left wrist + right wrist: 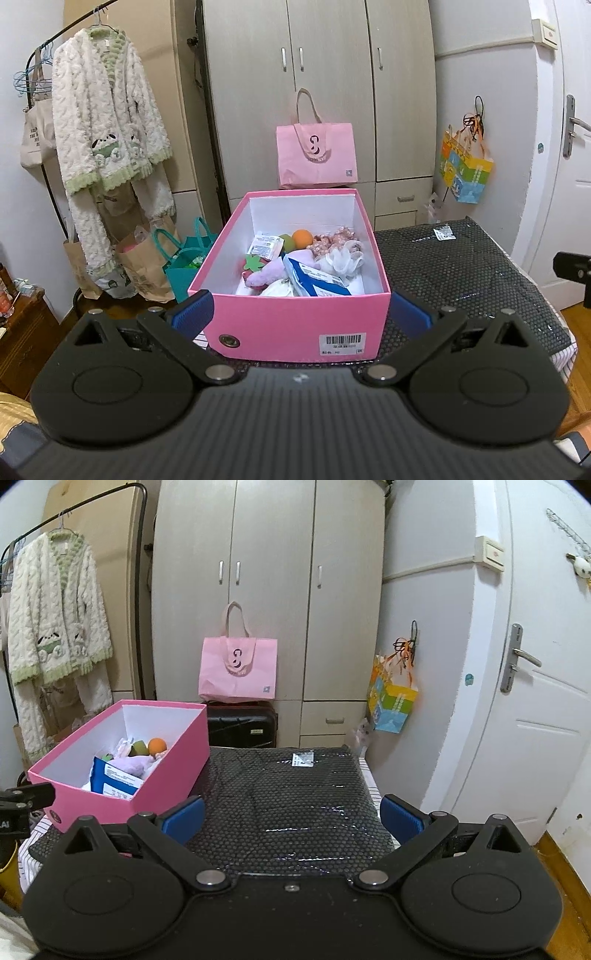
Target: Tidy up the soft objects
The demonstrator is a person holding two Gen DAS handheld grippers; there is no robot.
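Note:
A pink box [295, 325] stands on a black dotted mat [461, 266]. It holds several soft things: an orange ball [302, 238], a green ball [288, 242], a purple plush [267, 275], a white mesh puff [341, 260] and a blue and white packet [317, 278]. My left gripper [301, 314] is open and empty, its blue pads on either side of the box's near end, apart from it. My right gripper [291, 818] is open and empty above the mat [295, 797], to the right of the box [159, 775].
A grey wardrobe [314, 92] with a pink tote bag [317, 155] stands behind. A black suitcase [242, 725] sits under the tote. A fluffy robe [107, 136] hangs on a rack at left, paper bags [144, 266] below. A white door [535, 683] is at right.

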